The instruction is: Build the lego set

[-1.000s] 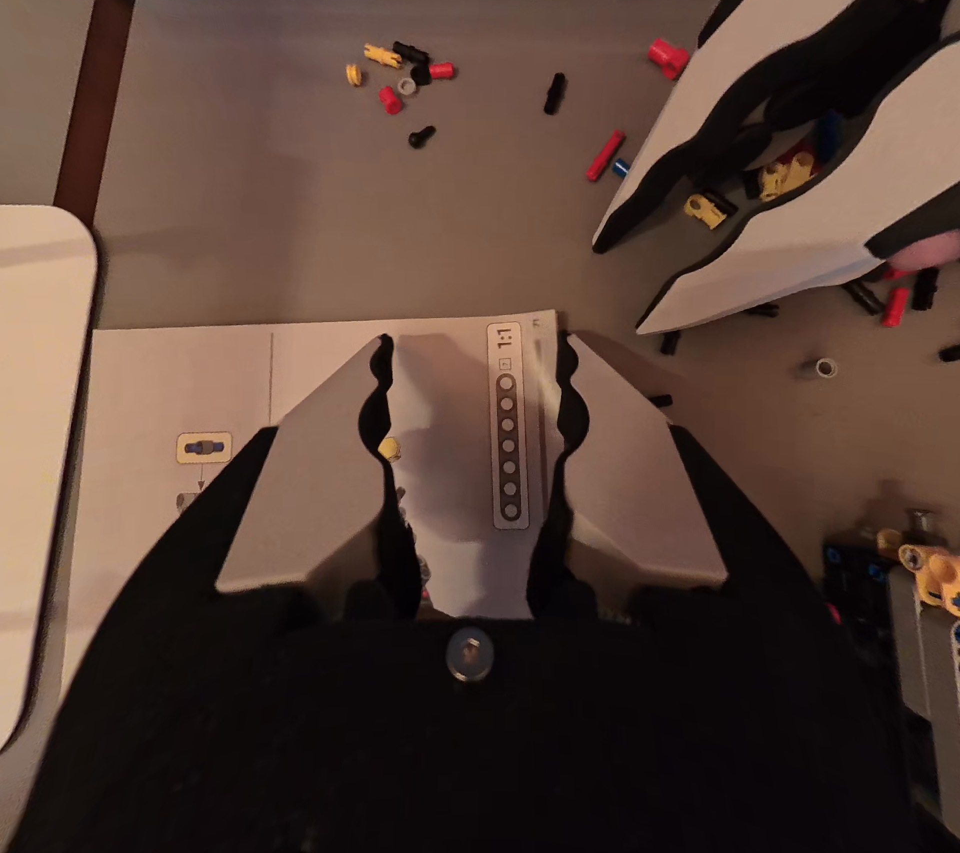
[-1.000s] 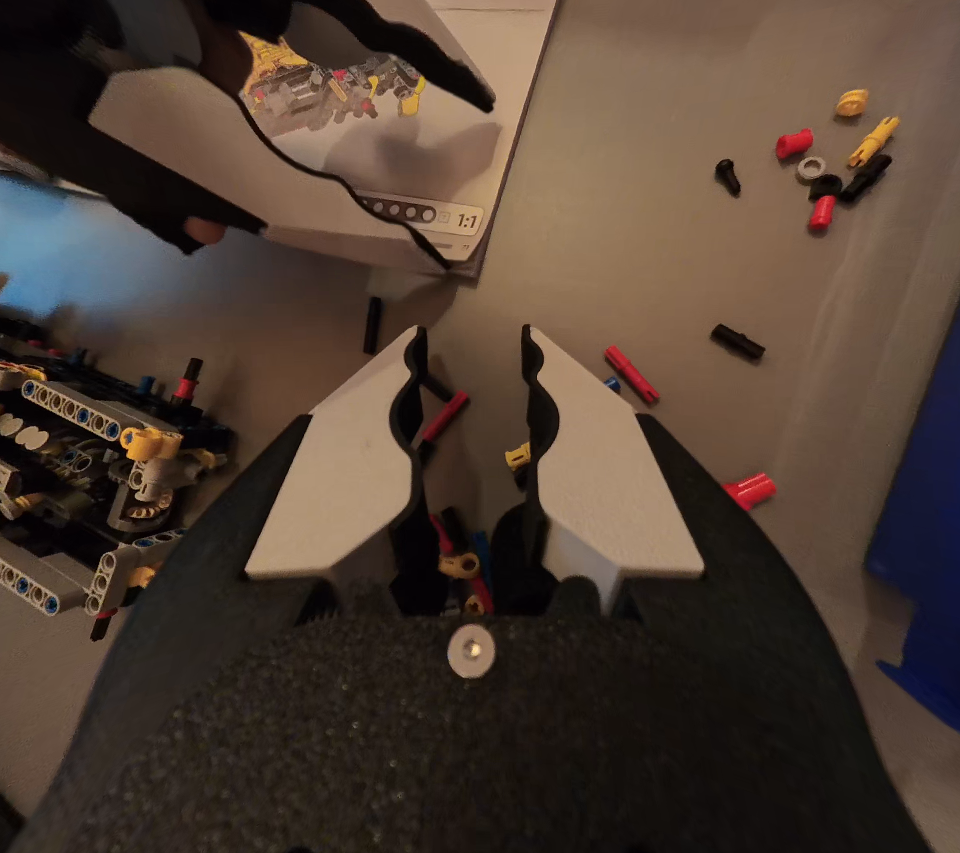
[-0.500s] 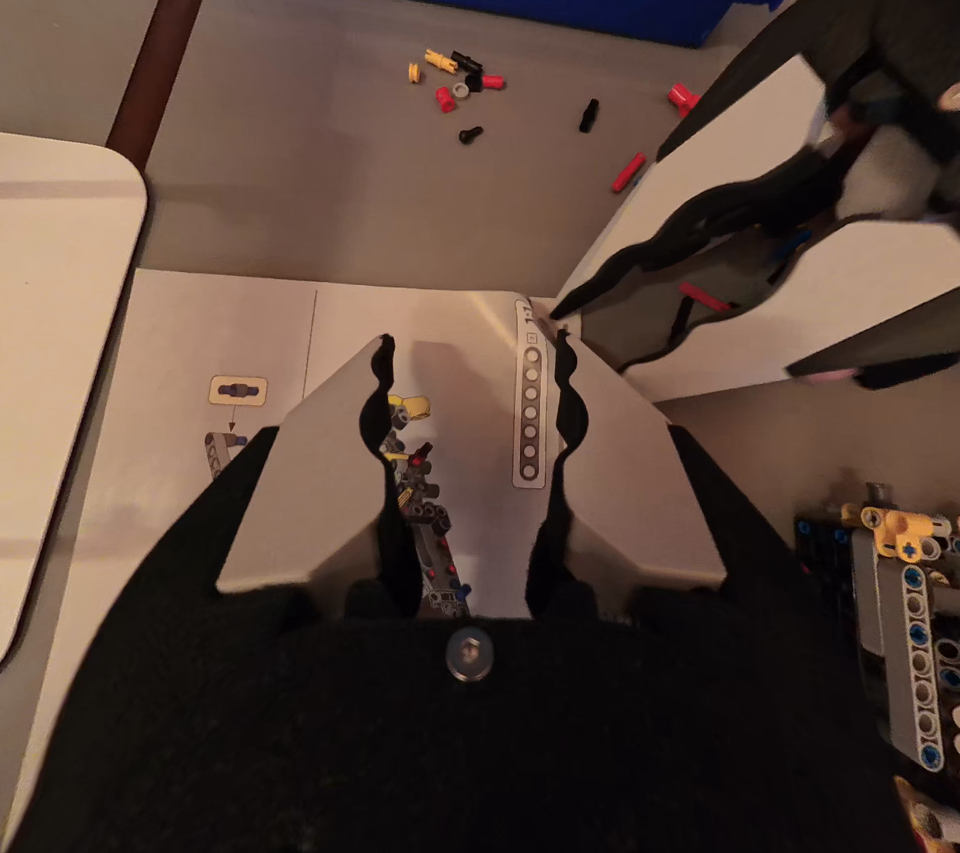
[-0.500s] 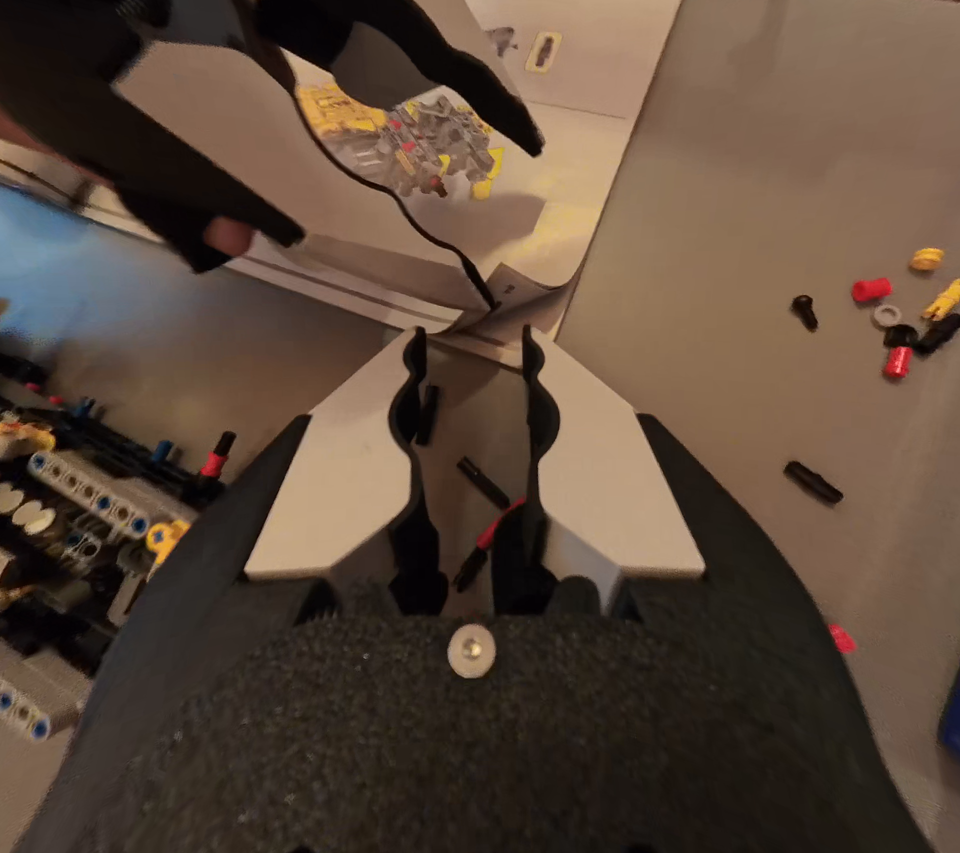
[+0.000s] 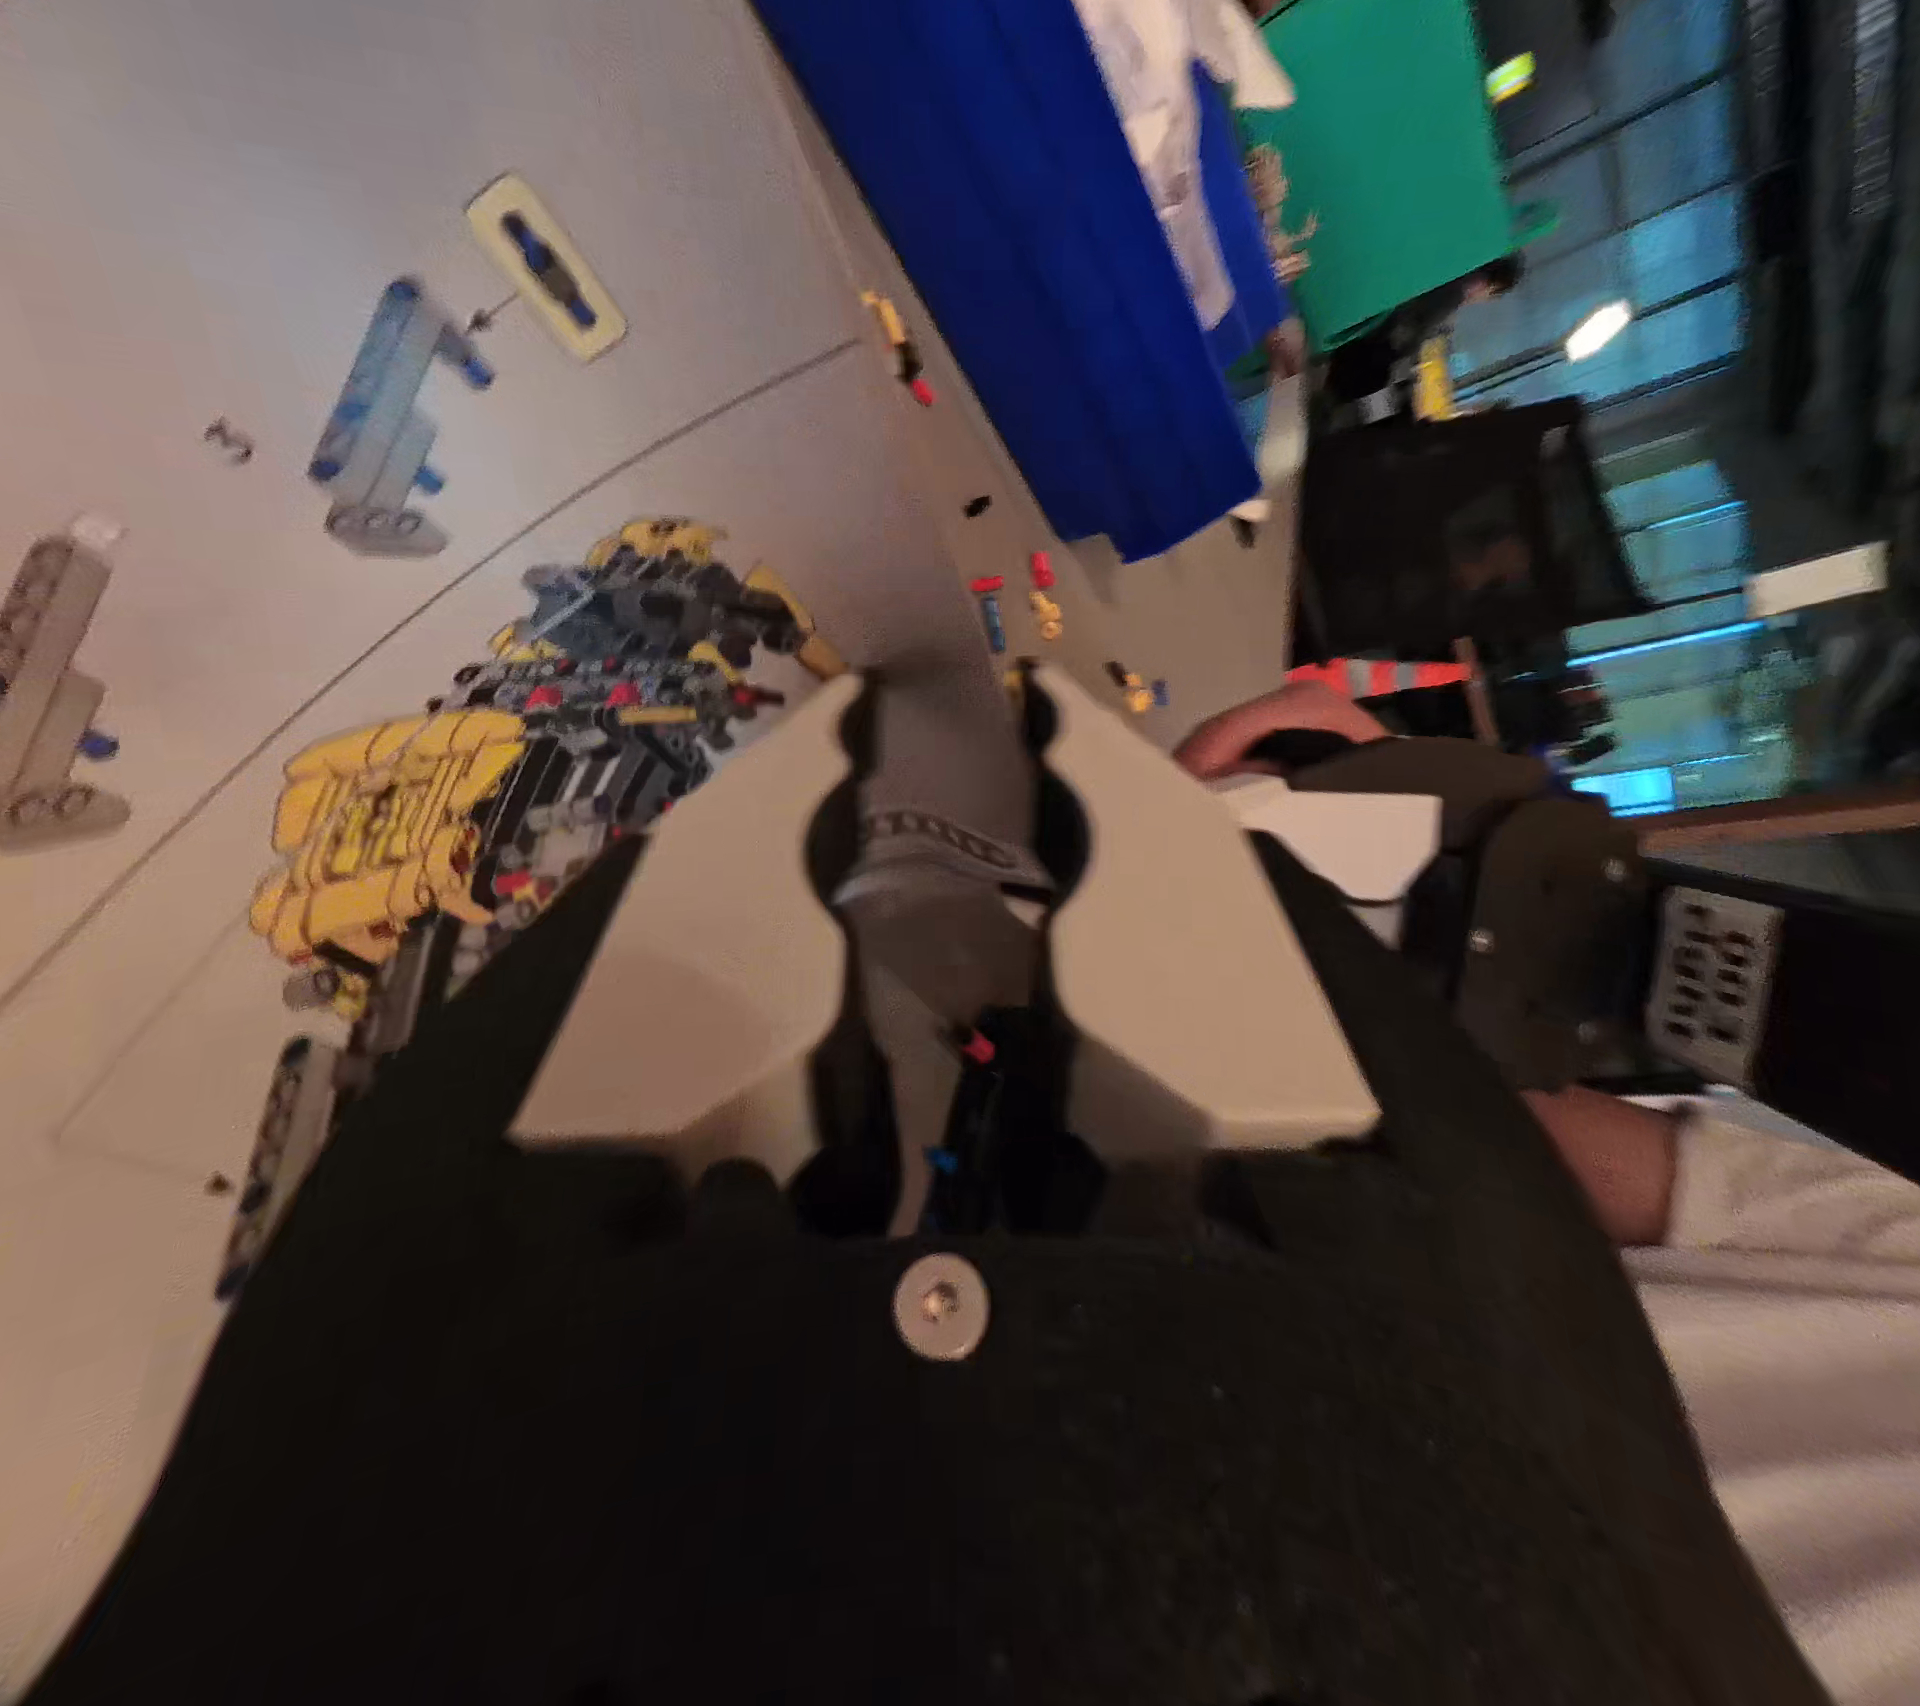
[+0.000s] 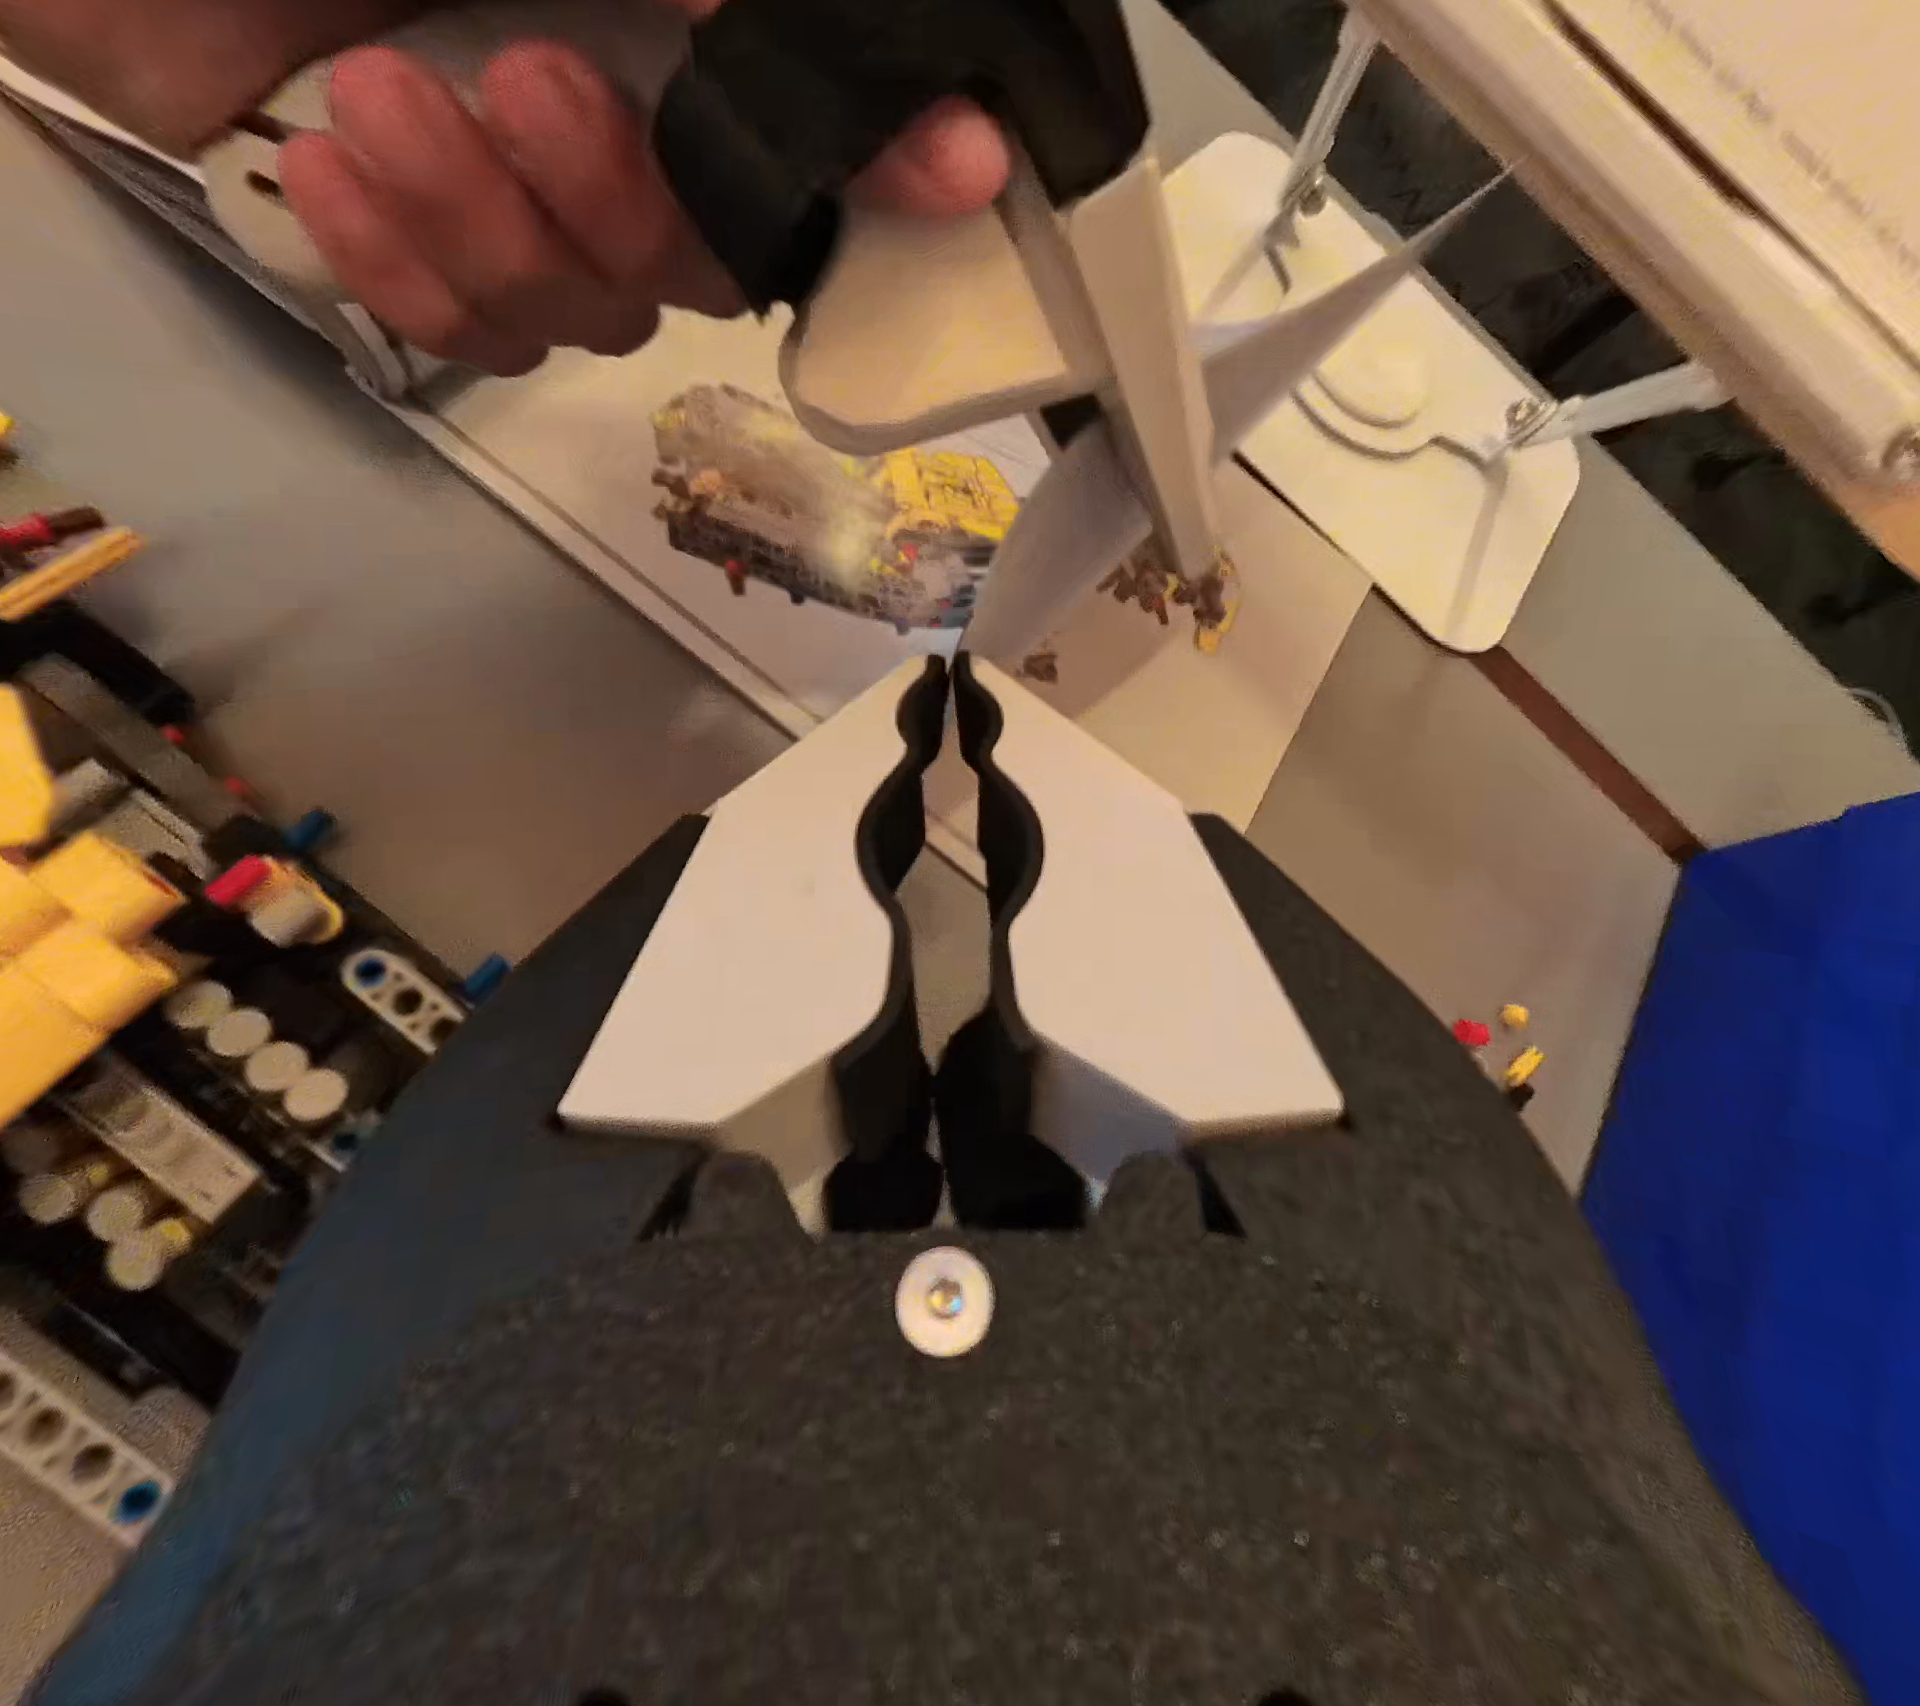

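- The right gripper (image 6: pixel 951 669) had swung off the loose pins and closed its jaws on the instruction booklet's (image 6: pixel 831 534) page corner (turning it, I guessed).
- The left gripper (image 5: pixel 940 690) tipped sideways over that booklet (image 5: pixel 436 783), jaws apart and empty.
- The half-built model (image 6: pixel 125 981) sat on the grey surface (image 6: pixel 364 617), left of the right gripper.

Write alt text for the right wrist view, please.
The right gripper, fingers nearly closed on a page corner of the instruction booklet, points at a hand holding the left gripper over it. A partly built yellow and black lego model sits left.
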Demonstrator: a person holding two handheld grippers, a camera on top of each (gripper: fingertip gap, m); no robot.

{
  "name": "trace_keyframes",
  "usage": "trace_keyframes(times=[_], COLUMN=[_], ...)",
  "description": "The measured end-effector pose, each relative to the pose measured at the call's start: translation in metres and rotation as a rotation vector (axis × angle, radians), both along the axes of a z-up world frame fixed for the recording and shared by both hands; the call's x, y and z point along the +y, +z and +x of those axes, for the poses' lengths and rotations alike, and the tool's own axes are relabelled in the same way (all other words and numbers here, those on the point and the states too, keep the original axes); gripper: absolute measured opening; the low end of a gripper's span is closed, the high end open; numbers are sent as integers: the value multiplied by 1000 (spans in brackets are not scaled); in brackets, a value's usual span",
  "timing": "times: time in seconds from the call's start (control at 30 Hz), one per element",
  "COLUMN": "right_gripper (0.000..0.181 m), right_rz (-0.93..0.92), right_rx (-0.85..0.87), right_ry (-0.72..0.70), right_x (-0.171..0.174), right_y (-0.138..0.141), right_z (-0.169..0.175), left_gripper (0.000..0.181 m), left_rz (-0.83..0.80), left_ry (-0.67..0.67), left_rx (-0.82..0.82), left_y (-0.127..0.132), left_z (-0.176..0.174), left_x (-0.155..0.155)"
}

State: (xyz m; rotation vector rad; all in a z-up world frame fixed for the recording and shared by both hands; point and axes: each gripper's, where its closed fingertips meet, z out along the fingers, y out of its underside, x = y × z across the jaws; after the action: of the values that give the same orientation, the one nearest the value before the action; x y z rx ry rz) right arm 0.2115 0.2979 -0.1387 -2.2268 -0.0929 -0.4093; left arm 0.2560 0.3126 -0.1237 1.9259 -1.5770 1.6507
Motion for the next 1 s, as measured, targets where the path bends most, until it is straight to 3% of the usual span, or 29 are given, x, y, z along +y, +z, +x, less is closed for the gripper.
trace_keyframes(times=[0.03,0.07,0.13,0.23,0.27,0.33,0.4,0.5,0.7,0.87,1.0], right_gripper=[1,5,42,67,72,87,82,50,44,40,37], right_rz=[-5,-5,9,174,200,115,92,106,154,156,183], right_rx=[-3,34,177,484,560,647,773,722,870,887,942], right_ry=[7,44,106,165,173,181,248,255,338,350,346], right_x=[3,6,9,24,34,52,68,75,71,69,67], right_y=[2,3,12,48,51,32,28,25,31,29,32], right_z=[-5,-14,-27,-27,-22,-18,-35,-37,-46,-45,-42], left_gripper=[7,0,0,0,0,0,0,10,14,14,0], left_rz=[-37,-44,-17,-120,-159,-212,-268,-338,-291,-269,-269], left_ry=[12,34,81,56,55,67,74,52,30,56,102], left_rx=[2,-4,-49,-111,-127,-157,-177,-214,-303,-313,-295], left_y=[4,5,6,22,27,34,40,49,57,52,46], left_z=[-7,-14,-26,-47,-53,-60,-65,-75,-90,-92,-94], left_x=[5,12,28,32,32,34,35,34,34,37,48])
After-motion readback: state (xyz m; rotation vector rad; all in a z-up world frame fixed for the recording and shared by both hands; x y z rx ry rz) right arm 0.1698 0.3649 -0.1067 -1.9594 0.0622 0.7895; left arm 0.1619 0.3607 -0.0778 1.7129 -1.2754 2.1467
